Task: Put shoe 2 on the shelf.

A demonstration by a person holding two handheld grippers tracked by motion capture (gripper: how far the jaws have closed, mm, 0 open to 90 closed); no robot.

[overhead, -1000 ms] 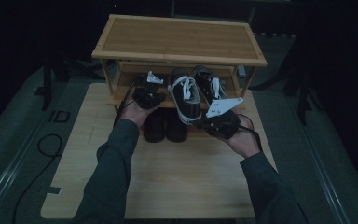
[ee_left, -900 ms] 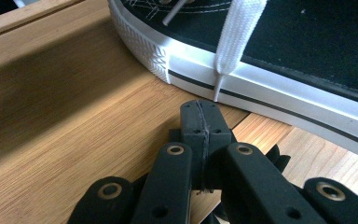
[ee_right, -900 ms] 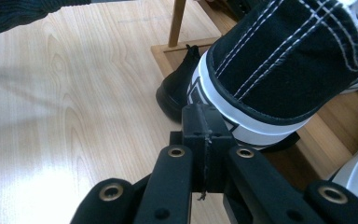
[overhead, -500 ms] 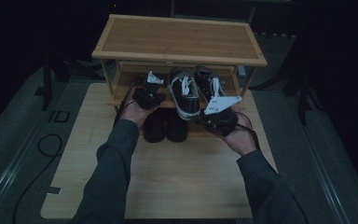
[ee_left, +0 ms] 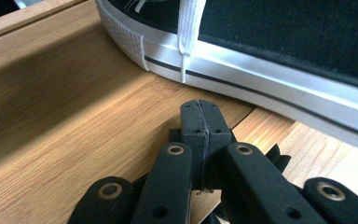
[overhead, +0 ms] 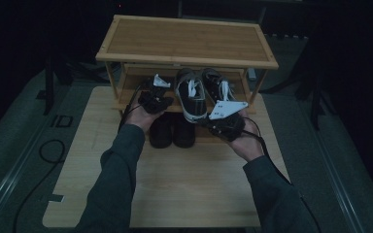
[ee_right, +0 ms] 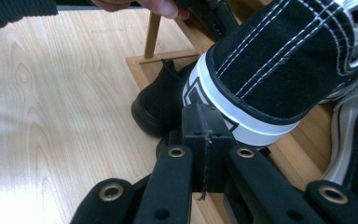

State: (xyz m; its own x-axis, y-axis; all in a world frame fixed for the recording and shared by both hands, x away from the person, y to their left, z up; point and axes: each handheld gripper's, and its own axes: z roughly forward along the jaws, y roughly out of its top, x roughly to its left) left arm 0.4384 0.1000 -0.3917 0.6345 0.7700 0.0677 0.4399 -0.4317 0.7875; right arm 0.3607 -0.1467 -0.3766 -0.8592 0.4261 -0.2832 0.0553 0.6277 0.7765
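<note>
Both pairs of jaws are shut tight with nothing between them. In the high view, the left gripper (overhead: 156, 97) sits at the left of the wooden shoe rack (overhead: 187, 41), just beside the black and white sneaker (overhead: 190, 94) on the lower shelf. The right gripper (overhead: 223, 121) is just by the heel end of that sneaker. A second sneaker (overhead: 219, 86) lies next to the first. Two black shoes (overhead: 172, 131) stand on the table (overhead: 184, 184) between the two grippers.

In the left gripper view, the left gripper (ee_left: 200, 108) is pressed closed. The sneaker's white side (ee_left: 261, 79) is just ahead of the tips, not touching.

In the right gripper view, the right gripper (ee_right: 204, 112) is closed too. The sneaker's heel (ee_right: 270, 70) hangs off the shelf just above and ahead of the tips; I cannot tell if they touch. One black shoe (ee_right: 161, 105) is ahead to the left.
</note>
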